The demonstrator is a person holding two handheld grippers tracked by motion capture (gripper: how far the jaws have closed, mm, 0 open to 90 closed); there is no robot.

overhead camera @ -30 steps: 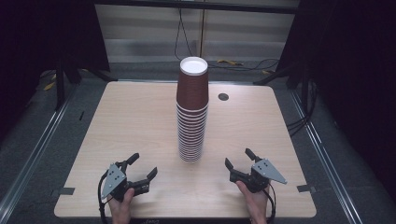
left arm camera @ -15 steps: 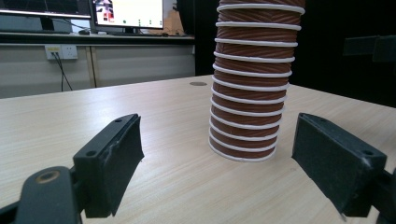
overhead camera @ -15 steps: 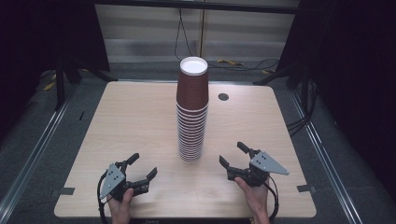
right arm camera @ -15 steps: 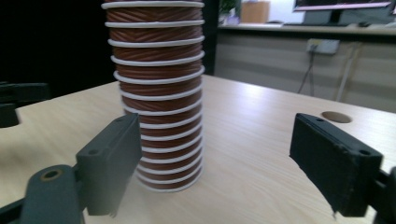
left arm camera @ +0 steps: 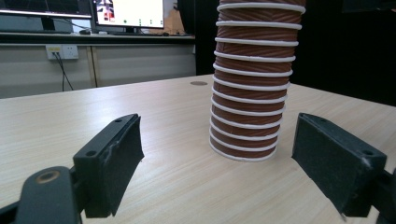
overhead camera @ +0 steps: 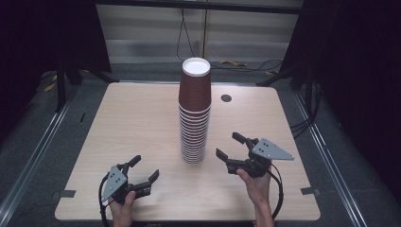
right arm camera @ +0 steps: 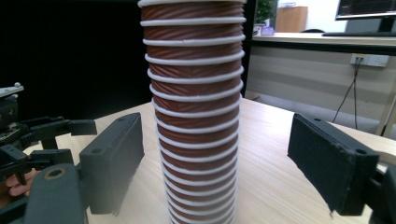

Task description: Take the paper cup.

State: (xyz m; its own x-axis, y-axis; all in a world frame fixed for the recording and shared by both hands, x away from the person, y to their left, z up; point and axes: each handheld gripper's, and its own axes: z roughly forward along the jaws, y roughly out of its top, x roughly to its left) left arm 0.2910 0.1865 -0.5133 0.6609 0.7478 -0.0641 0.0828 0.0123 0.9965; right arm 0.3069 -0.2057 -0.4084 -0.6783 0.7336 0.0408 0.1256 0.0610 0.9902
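Right tongs (overhead camera: 232,147) agape beside tall ribbed brown cup stack (overhead camera: 194,113), white-rimmed.

Even overhead light falls on the table (overhead camera: 142,118), bright against dark, nearly black surroundings — shadows under things are faint and short. The white top of the cup stack (overhead camera: 195,113) glares slightly. The high view is soft and low in detail. In both gripper views the near jaws are blurred — the far background too.
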